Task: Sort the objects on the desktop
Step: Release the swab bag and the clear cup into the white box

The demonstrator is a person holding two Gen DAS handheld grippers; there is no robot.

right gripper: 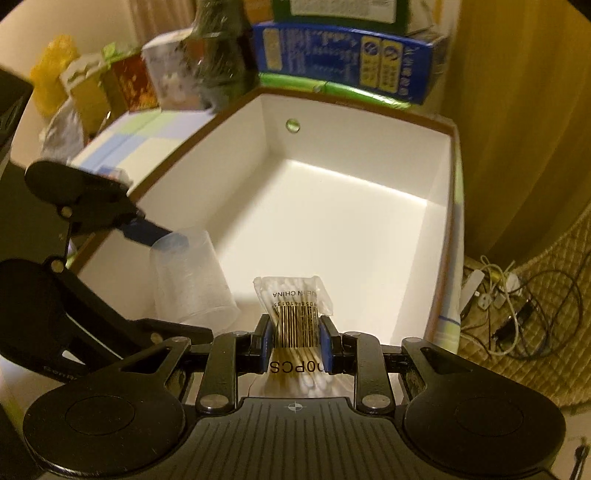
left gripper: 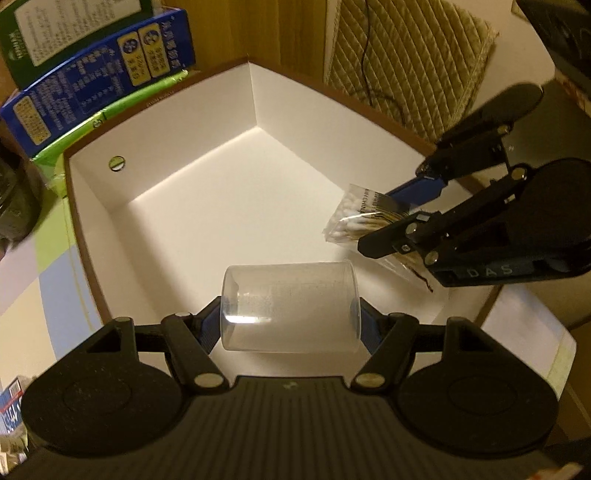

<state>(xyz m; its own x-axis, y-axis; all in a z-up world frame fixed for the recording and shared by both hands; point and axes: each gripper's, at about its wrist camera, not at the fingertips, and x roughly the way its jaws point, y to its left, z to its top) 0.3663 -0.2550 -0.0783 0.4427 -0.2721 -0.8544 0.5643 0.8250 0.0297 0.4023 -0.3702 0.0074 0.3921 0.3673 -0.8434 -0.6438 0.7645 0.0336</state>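
Here I see the large brown-rimmed cardboard box with white inner walls (left gripper: pixel 255 92) (right gripper: pixel 354 155) below both tools; its white floor shows nothing lying on it. My left tool (left gripper: pixel 290 325) (right gripper: pixel 162 236) is clenched on a clear plastic measuring cup (left gripper: pixel 290 306) (right gripper: pixel 192 280), held on its side above the box's near edge. My right tool (right gripper: pixel 294 341) (left gripper: pixel 391 218) grips a small clear bag of cotton swabs with a barcode label (right gripper: pixel 295 314) (left gripper: pixel 354 218), held over the box's interior near its rim. Behind the box, a blue printed carton (left gripper: pixel 99 74) (right gripper: pixel 343 59) rests on a green package (left gripper: pixel 110 118) (right gripper: pixel 332 90), with a green and white carton (left gripper: pixel 66 29) stacked on top.
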